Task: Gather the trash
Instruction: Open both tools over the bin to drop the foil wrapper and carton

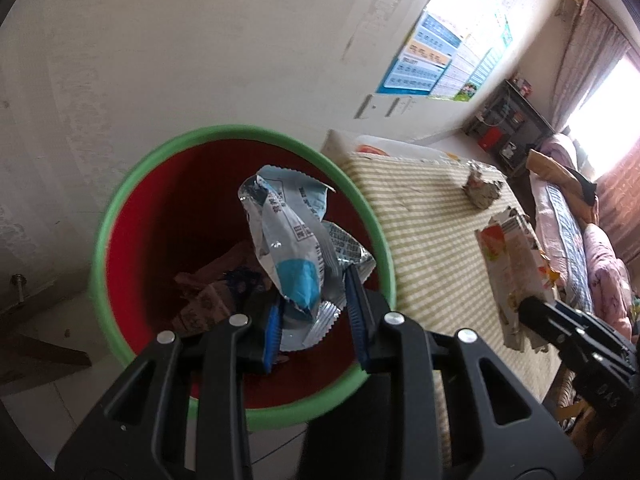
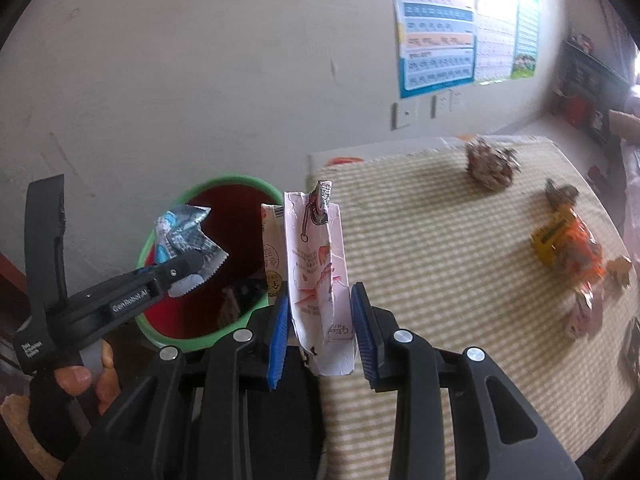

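The left hand-held gripper [image 1: 314, 316] hangs over the mouth of the bin [image 1: 372, 224], a red pail with a green rim standing at the worktop's [image 2: 460, 280] left edge. A crumpled silver-and-blue wrapper [image 1: 292, 240] sits between its blue pads; the jaws look parted in the left wrist view, while the right wrist view shows the wrapper [image 2: 188, 232] pinched at the fingertips of that gripper [image 2: 192, 270], so it seems lightly held. Brown scraps [image 1: 208, 292] lie at the bin's bottom, at 7 o'clock from the wrapper.

The right hand-held gripper [image 2: 320, 328] has its jaws partly closed around a flattened pink-and-white carton [image 2: 316, 280], which stands upright between the pads, just beside the bin [image 2: 160, 336] at its 3 o'clock. In the left wrist view the carton [image 1: 512, 264] shows over the striped cloth of the worktop [image 1: 432, 240].

On the worktop, a crumpled ball [image 2: 490, 166] lies at 1 o'clock from the carton, and an orange-and-yellow wrapper [image 2: 568, 248] at 3 o'clock, well apart from it.
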Tool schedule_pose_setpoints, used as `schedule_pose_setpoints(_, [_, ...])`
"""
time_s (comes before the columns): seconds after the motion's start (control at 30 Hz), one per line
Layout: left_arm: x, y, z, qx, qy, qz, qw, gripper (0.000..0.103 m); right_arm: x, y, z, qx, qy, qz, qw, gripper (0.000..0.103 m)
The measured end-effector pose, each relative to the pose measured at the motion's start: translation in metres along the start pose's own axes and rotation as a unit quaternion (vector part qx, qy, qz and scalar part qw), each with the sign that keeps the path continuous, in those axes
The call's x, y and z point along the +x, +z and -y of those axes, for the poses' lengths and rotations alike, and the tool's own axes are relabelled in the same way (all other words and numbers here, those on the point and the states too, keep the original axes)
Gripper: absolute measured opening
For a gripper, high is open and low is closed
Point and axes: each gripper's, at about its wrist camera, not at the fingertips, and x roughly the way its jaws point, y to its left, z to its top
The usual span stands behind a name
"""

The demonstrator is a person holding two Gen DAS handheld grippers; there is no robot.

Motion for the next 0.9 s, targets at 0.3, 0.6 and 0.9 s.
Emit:
schedule_pose_setpoints(0.3, [-0.004,0.004,-0.034,-0.022,0.028,0.006,0.9994,0.027,0.02,0.016,-0.042,-0.037,0.029,-0.006,0.999,0.031])
schedule_pose_setpoints(0.6, [-0.006,0.001,-0.056,-0.039,0.043,0.003,0.9983,0.027,0.035,0.028,-0.073,-0.065,0.053,-0.013,0.996,0.031])
schedule_pose_setpoints(0.9, [-0.004,0.0,-0.061,-0.047,0.051,0.002,0.9976,0.028,0.043,0.029,-0.08,-0.074,0.06,-0.021,0.995,0.032])
